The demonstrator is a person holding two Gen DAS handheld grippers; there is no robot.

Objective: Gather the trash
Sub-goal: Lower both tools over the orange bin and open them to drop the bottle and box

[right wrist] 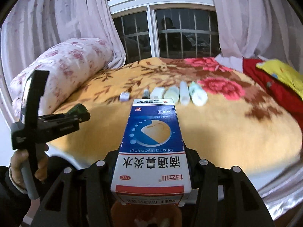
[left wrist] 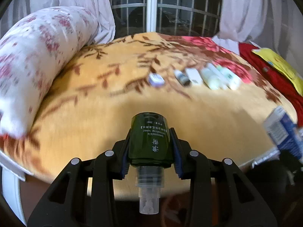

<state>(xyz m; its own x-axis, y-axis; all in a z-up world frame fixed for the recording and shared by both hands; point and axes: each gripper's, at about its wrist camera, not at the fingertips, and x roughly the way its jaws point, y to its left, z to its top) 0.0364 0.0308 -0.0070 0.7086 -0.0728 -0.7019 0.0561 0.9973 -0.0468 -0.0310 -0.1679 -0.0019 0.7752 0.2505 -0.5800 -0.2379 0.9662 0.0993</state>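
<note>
The left claw (left wrist: pixel 151 141) was closed on a green bottle (left wrist: pixel 149 140), the right claw (right wrist: pixel 151 151) on a blue box (right wrist: pixel 151 147). 6 small items (right wrist: pixel 164 94) lay ahead on the blanket (right wrist: pixel 227 132). I think the smooth bottle could slip out if the squeeze loosened.

bed (right wrist: pixel 227 132), floral blanket | pillow (left wrist: pixel 37 56) | barred window (right wrist: pixel 166 34), dark | curtains (right wrist: pixel 66 19)

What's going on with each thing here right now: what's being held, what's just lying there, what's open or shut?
Green toner bottle: clamped in the left gripper, pump cap toward the camera.
Blue medicine box: clamped in the right gripper, closed.
Row of small bottles and tubes: lying on the blanket, untouched.
Curtains: drawn apart.
</note>
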